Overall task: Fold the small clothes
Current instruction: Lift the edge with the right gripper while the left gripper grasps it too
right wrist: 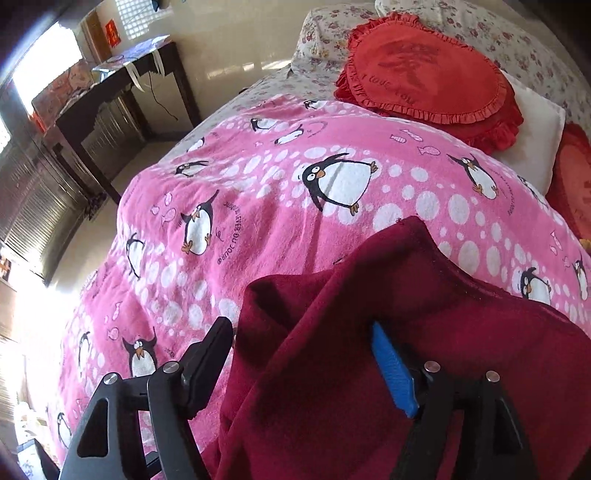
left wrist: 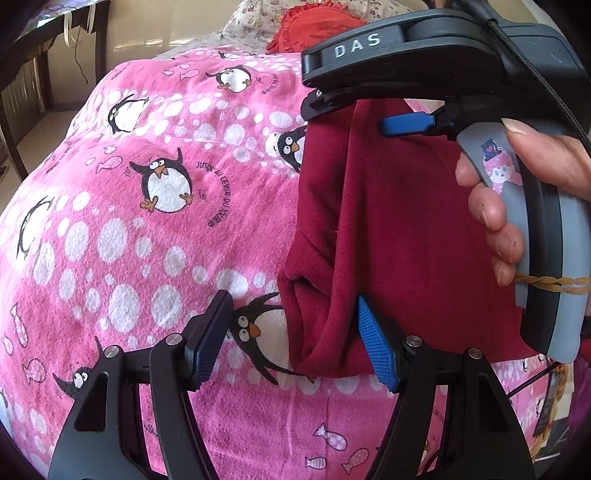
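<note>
A dark red garment (left wrist: 399, 229) lies partly folded on a pink penguin blanket (left wrist: 147, 229). In the left wrist view my left gripper (left wrist: 295, 341) stands open. The garment's bunched lower left corner sits between its fingers, and the black finger (left wrist: 208, 341) rests apart from it over the blanket. A hand holds my right gripper (left wrist: 349, 114) at the garment's far edge, jaws apart. In the right wrist view my right gripper (right wrist: 301, 369) is open, with the dark red garment (right wrist: 369, 295) humped up between its fingers and not pinched.
Red ruffled heart cushions (right wrist: 428, 70) and a white pillow (right wrist: 535, 147) lie at the head of the bed on floral bedding (right wrist: 325, 33). A dark side table (right wrist: 122, 92) stands beyond the bed's left edge. The pink blanket (right wrist: 258, 184) spreads to the left of the garment.
</note>
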{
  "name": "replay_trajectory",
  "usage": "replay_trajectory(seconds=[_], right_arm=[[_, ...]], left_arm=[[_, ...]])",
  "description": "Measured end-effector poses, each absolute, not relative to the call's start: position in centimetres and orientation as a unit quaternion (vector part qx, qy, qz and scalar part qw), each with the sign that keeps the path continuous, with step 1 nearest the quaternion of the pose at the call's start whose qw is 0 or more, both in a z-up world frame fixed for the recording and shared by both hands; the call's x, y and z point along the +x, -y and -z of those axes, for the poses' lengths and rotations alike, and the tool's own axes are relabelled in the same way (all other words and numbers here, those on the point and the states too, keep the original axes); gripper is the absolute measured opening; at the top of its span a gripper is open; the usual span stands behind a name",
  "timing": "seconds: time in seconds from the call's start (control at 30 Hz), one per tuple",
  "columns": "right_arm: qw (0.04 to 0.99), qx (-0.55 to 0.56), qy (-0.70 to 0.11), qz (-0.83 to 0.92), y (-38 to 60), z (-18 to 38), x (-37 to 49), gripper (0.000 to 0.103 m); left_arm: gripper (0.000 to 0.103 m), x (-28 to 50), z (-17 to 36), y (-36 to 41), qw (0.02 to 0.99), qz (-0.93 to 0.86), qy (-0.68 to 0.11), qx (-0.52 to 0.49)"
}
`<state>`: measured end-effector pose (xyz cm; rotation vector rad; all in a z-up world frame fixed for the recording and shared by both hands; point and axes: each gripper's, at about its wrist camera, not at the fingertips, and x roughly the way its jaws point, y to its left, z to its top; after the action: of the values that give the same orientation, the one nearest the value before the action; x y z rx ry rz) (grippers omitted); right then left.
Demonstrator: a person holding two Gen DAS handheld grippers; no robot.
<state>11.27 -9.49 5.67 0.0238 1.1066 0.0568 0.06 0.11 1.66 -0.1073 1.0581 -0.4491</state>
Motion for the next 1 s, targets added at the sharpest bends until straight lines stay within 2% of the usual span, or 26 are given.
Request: replay_trajectory(seconds=[0.13,0.2,0.33,0.37,0.4,0.43,0.5,0.6,0.63,0.83,1.0], right_arm=[[0.847,-0.029,-0.530,-0.004,8.2,-4.7,11.9,0.085],[0.848,-0.050,-0.528,0.006,7.4,-4.1,12.0,0.094],[0.850,-0.095,-0.518,0.018,6.4,-3.3,11.7,0.095],[0.854,-0.091,-0.511,0.017,6.7,-3.5,11.5,0.087],[0.860,-0.085,-0.503,0.019,7.4,-4.1,11.3,0.068],[0.862,-0.069,-0.501,0.009,8.1,-4.6,11.2,0.063],[0.862,-0.028,-0.505,-0.019,9.9,-5.5,11.0,0.044],[0.861,0.024,-0.505,-0.052,12.0,-6.6,10.2,0.029],[0.862,0.036,-0.503,-0.057,12.4,-6.8,9.9,0.028],[0.859,0.055,-0.504,-0.067,12.7,-6.7,9.5,0.026],[0.855,0.040,-0.513,-0.064,12.5,-6.3,10.4,0.026]], left_arm=[[0.069,0.0,-1.4,-0.3,0.839,0.212,-0.499,-0.055],[0.069,0.0,-1.3,-0.3,0.839,0.212,-0.498,-0.056],[0.069,-0.1,-1.6,-0.5,0.836,0.219,-0.499,-0.056],[0.069,0.1,-1.8,-0.7,0.835,0.226,-0.499,-0.055],[0.069,0.1,-2.2,-0.9,0.835,0.236,-0.493,-0.056],[0.069,0.2,-2.7,-1.3,0.839,0.242,-0.484,-0.058],[0.069,0.4,-3.8,-2.0,0.853,0.243,-0.458,-0.059],[0.073,1.3,-5.0,-2.2,0.857,0.260,-0.439,-0.067],[0.082,1.8,-4.9,-1.9,0.853,0.270,-0.441,-0.068],[0.082,4.9,-2.2,0.0,0.818,0.287,-0.489,-0.097],[0.082,4.5,-1.6,1.6,0.823,0.291,-0.480,-0.090]])
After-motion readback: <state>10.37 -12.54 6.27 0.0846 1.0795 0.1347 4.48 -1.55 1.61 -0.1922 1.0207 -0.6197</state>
